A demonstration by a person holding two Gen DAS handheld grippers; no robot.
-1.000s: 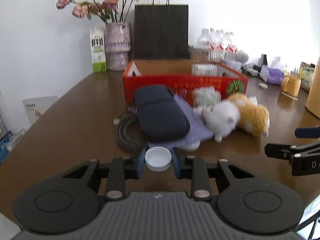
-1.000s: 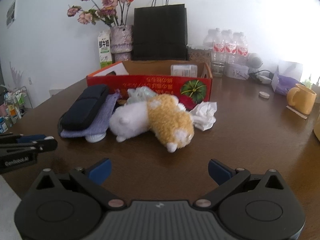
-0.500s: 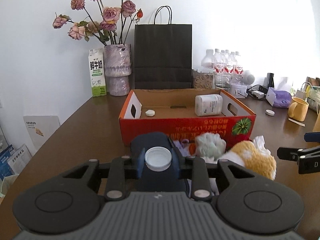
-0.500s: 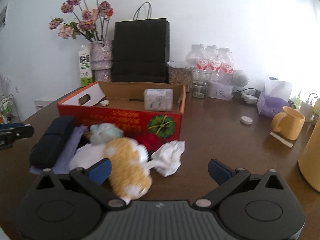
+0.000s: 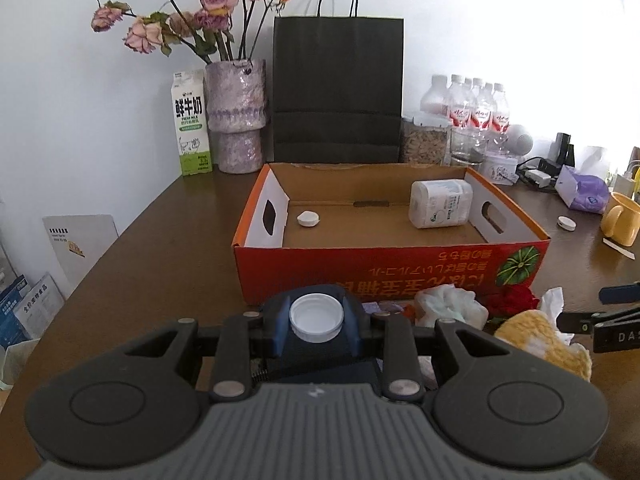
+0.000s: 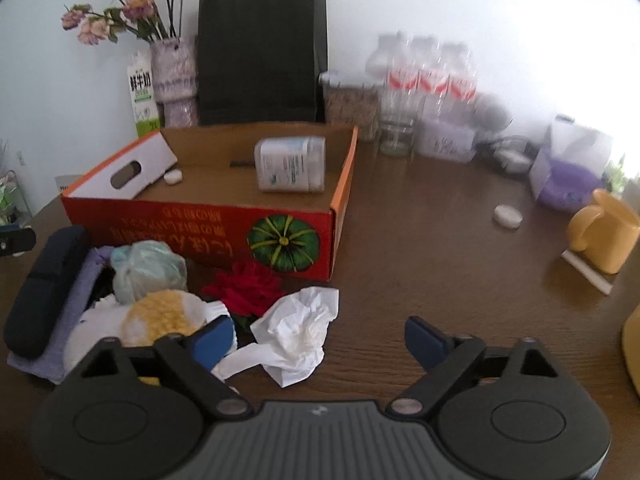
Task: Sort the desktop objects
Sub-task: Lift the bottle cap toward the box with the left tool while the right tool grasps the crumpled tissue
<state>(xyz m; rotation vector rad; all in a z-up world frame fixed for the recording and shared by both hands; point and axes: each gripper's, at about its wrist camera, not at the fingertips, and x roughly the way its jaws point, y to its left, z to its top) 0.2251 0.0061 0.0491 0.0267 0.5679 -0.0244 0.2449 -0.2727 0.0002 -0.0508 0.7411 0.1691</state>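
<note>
Brown counter [image 5: 168,240] stretches ahead to a white wall. Left gripper [image 5: 316,325] has its fingers clamped on a white bottle cap [image 5: 316,318], just short of the red cardboard box [image 5: 392,268] ahead. Right gripper [image 6: 320,340] fingers are closing, nothing gripped, crumpled tissue [image 6: 296,332] lying between them.

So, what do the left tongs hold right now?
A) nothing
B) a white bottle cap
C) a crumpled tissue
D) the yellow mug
B: in the left wrist view the left tongs are closed on a white bottle cap, in front of the red cardboard box.
</note>
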